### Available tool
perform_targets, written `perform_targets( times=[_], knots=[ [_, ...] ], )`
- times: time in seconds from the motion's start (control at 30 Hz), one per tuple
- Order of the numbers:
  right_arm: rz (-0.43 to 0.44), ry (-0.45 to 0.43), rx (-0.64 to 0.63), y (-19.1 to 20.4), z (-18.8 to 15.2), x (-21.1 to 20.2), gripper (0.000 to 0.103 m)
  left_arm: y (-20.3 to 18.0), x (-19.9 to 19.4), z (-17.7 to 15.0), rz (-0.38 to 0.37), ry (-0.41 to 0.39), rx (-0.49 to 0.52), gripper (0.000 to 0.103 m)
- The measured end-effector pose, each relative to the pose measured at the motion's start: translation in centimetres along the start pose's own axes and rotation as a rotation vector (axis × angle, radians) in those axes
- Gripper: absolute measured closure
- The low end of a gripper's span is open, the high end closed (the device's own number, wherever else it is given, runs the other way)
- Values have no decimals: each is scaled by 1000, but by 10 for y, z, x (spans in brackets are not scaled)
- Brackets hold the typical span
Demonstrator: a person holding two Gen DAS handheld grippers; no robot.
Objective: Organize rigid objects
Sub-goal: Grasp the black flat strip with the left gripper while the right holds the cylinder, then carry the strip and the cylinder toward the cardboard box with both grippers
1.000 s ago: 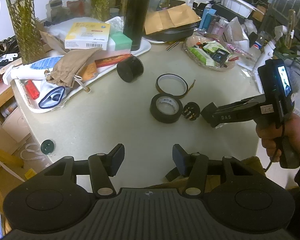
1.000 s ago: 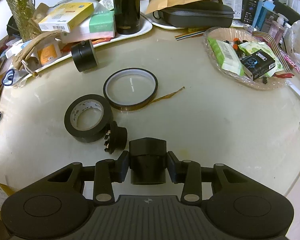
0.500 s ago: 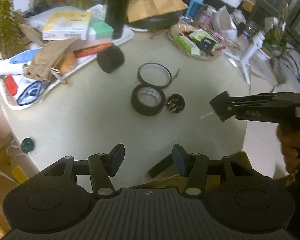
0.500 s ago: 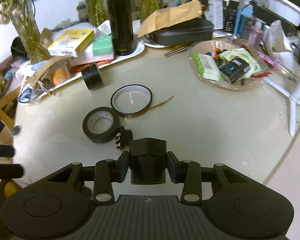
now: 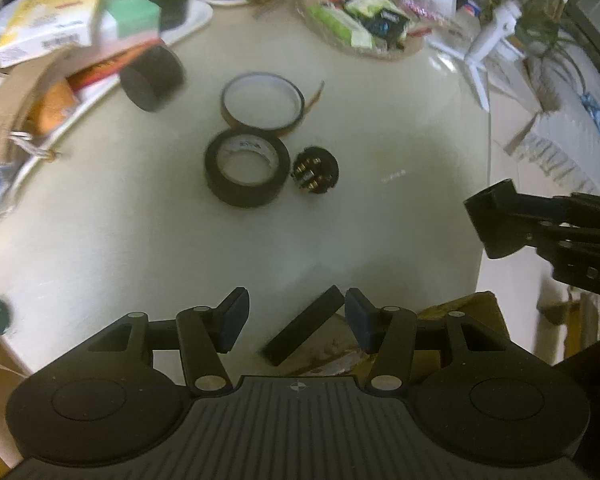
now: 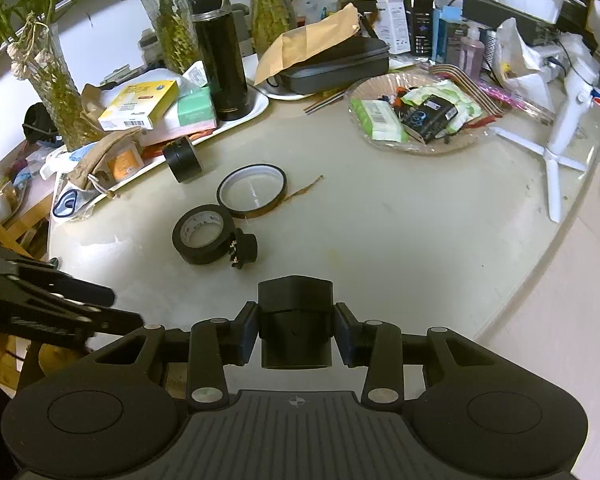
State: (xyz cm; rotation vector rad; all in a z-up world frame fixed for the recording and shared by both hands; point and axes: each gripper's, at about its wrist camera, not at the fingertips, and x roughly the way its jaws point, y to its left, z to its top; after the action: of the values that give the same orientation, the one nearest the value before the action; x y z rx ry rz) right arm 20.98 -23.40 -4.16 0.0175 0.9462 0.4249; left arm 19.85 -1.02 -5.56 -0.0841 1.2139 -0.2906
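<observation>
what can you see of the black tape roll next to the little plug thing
The black tape roll is a thick ring of glossy black tape wound on a pale core with faint print inside. It lies flat on the beige table, hole up. A small black connector with metal pins rests against its side, and the thinner amber tape ring sits just behind it, touching or nearly so. Neither gripper touches it.

Looks like a home, cluttered round table [image 6: 400, 216]: vases w/ plants [image 6: 56, 76], thermos [image 6: 220, 56] on tray [image 6: 260, 106], snack plate [image 6: 420, 108], boxes, tape rolls [image 6: 202, 234], mini tripod [image 6: 560, 136]. Cardboard boxes on floor [image 5: 556, 136].
</observation>
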Motion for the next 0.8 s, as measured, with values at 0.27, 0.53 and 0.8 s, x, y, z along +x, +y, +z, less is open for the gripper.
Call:
perform_targets(
  times=[0.27, 0.53, 0.8],
  knots=[
    [16, 5, 24, -5, 0, 1, 60, -7, 29, 8, 27, 98, 43, 51],
    [23, -2, 35, -7, 1, 0, 60, -8, 42, 5, 27, 153, 55, 65],
    [23, -2, 30, -6, 1, -1, 60, -6, 42, 2, 4, 156, 49, 83]
  ],
)
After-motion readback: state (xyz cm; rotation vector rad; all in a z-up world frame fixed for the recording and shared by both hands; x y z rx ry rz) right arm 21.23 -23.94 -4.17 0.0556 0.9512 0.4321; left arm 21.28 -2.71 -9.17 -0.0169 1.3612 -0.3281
